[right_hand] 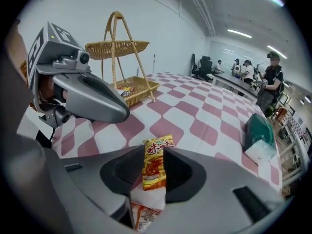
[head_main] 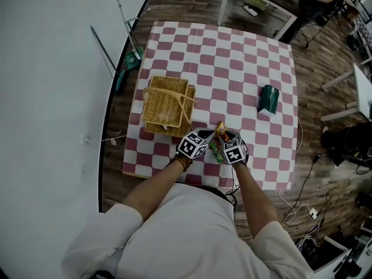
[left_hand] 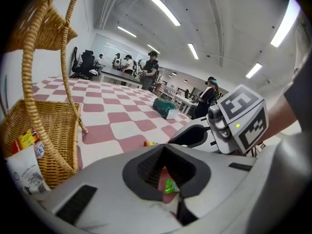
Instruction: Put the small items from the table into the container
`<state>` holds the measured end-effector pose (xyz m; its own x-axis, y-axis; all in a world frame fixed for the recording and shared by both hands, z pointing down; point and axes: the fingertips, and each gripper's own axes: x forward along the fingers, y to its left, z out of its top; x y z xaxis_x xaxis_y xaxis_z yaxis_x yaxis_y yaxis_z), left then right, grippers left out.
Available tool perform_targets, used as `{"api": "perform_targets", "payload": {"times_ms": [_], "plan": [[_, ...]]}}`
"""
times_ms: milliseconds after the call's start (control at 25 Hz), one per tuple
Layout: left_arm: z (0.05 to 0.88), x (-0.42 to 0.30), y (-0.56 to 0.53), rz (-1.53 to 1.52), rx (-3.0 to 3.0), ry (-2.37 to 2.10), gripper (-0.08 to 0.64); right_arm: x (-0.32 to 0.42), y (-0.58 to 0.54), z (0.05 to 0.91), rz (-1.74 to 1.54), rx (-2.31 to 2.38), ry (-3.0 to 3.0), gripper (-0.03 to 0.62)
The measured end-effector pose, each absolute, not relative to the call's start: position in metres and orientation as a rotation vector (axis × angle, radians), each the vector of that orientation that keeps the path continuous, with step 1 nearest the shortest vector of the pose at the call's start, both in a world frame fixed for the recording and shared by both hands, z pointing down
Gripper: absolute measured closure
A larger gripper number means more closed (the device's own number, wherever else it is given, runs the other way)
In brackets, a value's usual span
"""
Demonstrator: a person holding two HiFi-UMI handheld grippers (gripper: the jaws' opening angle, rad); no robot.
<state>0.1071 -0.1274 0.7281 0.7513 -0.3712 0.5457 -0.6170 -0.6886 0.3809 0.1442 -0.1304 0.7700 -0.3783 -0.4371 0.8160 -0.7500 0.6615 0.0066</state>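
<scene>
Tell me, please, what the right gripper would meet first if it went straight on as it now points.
Probably the yellow snack packet, which sits between the right gripper's opening jaws, not yet gripped.

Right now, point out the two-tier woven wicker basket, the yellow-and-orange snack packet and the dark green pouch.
Two-tier woven wicker basket [right_hand: 117, 47]: right gripper view, wall of its upper tray.
Yellow-and-orange snack packet [right_hand: 154, 162]: right gripper view, middle of its printed face.
Dark green pouch [head_main: 268, 97]: head view, middle of its top side.
</scene>
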Motion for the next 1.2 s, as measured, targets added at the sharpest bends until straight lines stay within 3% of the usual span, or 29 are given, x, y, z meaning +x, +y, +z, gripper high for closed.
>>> {"api": "perform_targets", "payload": {"times_ms": [440,880,1200], "plan": [[0.745,0.104,-0.131,0.611,2.344,-0.744,0.551,0.146,-0.135,0.792,0.448,0.868,-1.972,0.450],[0.736,0.103,-0.130,0.585,2.349,-0.744,0.551,0.146,-0.140,0.782,0.392,0.864,-1.994,0.533],[0.706,0.107,-0.128,0.505,2.386,-0.748,0.551,0.149,-0.138,0.752,0.406,0.943,-2.047,0.535]]}}
